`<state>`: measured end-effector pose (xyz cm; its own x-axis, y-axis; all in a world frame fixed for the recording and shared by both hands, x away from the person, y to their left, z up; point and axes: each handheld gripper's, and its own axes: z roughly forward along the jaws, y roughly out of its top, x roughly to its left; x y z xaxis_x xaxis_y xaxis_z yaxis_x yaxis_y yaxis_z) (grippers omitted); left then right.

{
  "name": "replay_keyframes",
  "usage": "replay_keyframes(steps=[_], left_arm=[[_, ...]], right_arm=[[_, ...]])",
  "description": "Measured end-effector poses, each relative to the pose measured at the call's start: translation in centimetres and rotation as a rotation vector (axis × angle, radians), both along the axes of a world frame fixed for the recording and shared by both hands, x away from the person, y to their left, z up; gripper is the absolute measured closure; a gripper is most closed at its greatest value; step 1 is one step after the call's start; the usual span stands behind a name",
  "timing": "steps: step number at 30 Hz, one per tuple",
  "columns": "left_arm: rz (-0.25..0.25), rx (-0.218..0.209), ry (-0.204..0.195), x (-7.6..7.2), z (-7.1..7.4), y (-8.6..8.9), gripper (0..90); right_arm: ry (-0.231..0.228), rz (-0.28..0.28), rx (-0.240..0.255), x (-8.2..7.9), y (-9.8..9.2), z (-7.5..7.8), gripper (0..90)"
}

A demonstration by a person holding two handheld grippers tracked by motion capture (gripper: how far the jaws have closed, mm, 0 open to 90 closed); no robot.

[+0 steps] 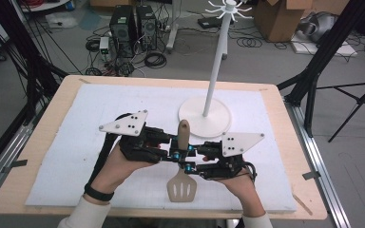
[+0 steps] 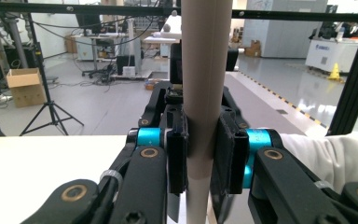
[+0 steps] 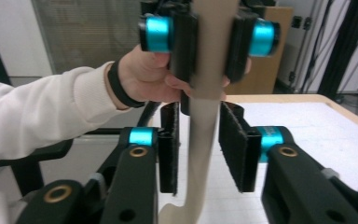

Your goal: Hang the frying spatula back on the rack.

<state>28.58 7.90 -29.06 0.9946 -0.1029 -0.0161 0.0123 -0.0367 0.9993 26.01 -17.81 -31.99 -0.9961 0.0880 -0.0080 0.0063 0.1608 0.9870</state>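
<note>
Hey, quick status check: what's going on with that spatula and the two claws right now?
Left gripper clamped on spatula handle. Right gripper jaws around handle, gaps both sides, not gripping. White stand just behind.

Even, diffuse overhead light fills the high view, and the white pad on the bench (image 1: 76, 142) reads bright with only faint, soft shadows. That picture is slightly soft throughout. In the left gripper view the polished floor (image 2: 298, 88) carries window glare, and the far background is hazy in both gripper views.
</note>
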Motion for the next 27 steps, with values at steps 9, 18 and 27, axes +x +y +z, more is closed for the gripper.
replay_keyframes(steps=[9, 18, 27], left_arm=[[0.005, -0.002, -0.021, -0.1, 0.0, -0.1, 75.8], [0.134, -0.023, -0.037, -0.6, 0.5, 0.8, 47.0], [0.259, 0.016, 0.000, -1.3, -1.4, 4.4, 25.4]], right_arm=[[0.001, -0.009, -0.009, 0.1, 0.0, -0.2, 78.1], [-0.023, -0.043, 0.002, 0.1, -0.3, -0.2, 78.5], [-0.007, -0.124, 0.031, 1.1, -2.5, 0.2, 78.5]])
